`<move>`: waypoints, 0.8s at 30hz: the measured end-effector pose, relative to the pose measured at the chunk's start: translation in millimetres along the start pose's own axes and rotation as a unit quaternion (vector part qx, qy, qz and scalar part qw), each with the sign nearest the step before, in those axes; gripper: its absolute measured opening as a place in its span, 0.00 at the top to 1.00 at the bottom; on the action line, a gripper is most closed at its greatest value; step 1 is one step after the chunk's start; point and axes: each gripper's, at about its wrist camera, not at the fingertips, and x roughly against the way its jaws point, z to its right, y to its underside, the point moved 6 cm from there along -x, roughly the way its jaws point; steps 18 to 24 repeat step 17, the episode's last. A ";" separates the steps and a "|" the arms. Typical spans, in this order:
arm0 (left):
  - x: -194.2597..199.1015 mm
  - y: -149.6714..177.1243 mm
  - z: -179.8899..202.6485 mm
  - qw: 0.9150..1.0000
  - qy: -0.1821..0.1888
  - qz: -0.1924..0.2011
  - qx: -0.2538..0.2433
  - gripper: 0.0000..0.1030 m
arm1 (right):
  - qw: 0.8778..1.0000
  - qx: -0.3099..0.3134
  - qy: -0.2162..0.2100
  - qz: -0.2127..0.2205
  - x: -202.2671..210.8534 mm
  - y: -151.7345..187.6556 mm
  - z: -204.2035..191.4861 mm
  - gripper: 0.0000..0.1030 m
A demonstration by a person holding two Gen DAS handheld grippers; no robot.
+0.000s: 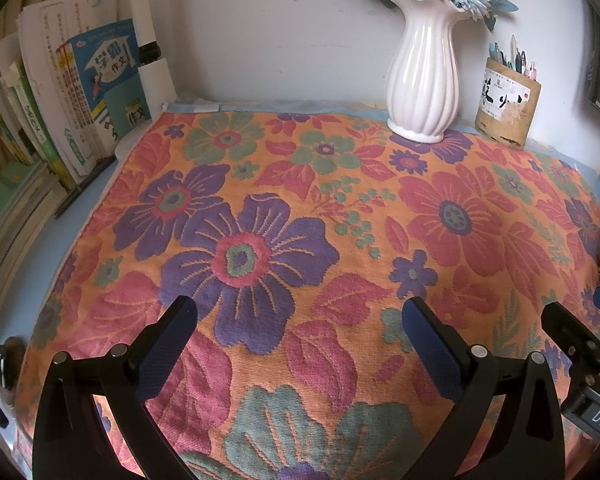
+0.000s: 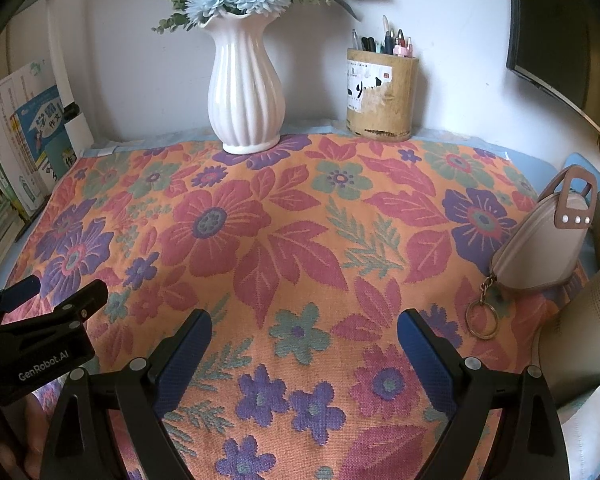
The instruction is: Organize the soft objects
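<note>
Both grippers hover side by side over the near part of the floral cloth (image 1: 284, 208), which lies flat across the table. The left gripper (image 1: 300, 312) has its fingers spread wide, holding nothing; the right gripper (image 2: 304, 324) is equally spread and empty. To the right, on the cloth, rests a beige pouch (image 2: 540, 240) (key ring attached). Farther back stand a white vase (image 2: 244, 92) and a pen holder (image 2: 382, 96), with books (image 1: 76, 112) at the left.

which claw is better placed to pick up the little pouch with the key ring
Probably the right claw: the beige pouch lies just beyond its right finger, while the left claw sits farther off. Both are open and empty.
</note>
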 end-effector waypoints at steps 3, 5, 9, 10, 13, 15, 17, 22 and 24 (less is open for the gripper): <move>-0.2 -0.1 0.3 1.000 0.002 0.000 0.000 0.01 | 1.000 0.000 0.000 0.000 -0.2 0.0 0.1 0.09; 0.1 0.0 0.2 1.000 0.003 0.001 0.001 0.01 | 1.000 0.000 0.000 0.000 -0.2 0.0 0.1 0.09; 0.1 0.1 0.1 1.000 0.004 0.000 0.000 0.01 | 1.000 0.000 0.000 0.000 -0.4 -0.1 0.2 0.09; 0.5 0.2 0.4 1.000 0.003 0.000 0.000 0.01 | 1.000 0.000 0.000 0.000 -0.3 -0.2 0.2 0.09; 1.6 -0.2 -0.6 1.000 0.004 0.005 0.002 0.01 | 1.000 0.000 0.000 -0.001 -0.4 -0.3 0.0 0.09; 6.4 -1.1 -4.2 1.000 0.006 0.020 0.013 0.01 | 1.000 0.000 0.000 0.000 -0.3 -0.4 -0.2 0.09; 3.7 -1.0 -5.5 1.000 0.014 0.014 0.018 0.01 | 1.000 -0.001 0.000 -0.001 -0.5 -0.4 -0.2 0.09; 3.7 -1.0 -5.5 1.000 0.014 0.014 0.018 0.01 | 1.000 -0.001 0.000 -0.001 -0.5 -0.4 -0.2 0.09; 3.7 -1.0 -5.5 1.000 0.014 0.014 0.018 0.01 | 1.000 -0.001 0.000 -0.001 -0.5 -0.4 -0.2 0.09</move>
